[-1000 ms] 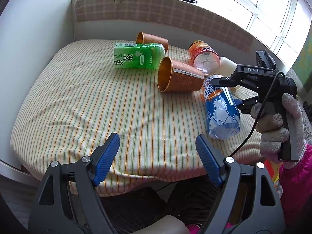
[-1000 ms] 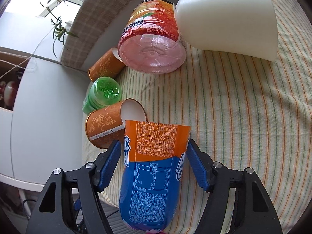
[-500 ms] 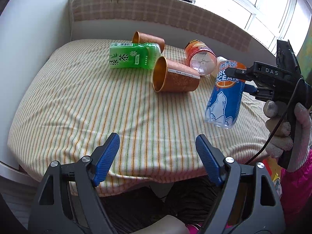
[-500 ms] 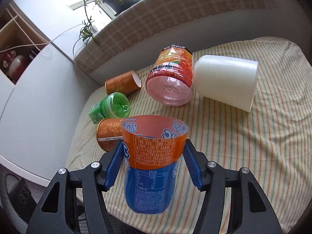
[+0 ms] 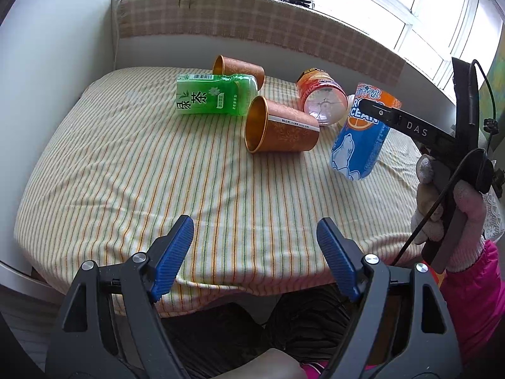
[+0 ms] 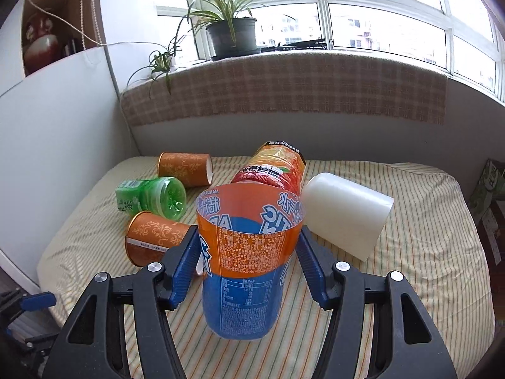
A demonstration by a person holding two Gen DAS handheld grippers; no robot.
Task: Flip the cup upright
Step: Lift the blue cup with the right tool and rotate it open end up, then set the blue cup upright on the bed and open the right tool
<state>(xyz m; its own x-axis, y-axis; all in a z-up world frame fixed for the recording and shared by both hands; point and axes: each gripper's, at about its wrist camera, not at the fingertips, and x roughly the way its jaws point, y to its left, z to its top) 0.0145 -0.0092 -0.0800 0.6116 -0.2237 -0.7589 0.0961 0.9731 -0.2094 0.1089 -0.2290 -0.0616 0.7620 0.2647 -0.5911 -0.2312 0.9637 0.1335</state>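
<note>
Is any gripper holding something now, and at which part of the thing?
The right gripper holds the blue-and-orange cut-bottle cup by its sides below the open rim, one finger on each side. The left gripper is open and holds nothing.

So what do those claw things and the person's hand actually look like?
Each claw is a black plastic frame with silver screws and two ribbed blue pads: the left claw and the right claw match. From the side, the right one carries white "DAS" lettering and a black cable looping by its handle. The right hand wears a pale knit glove under a bright pink sleeve.
</note>
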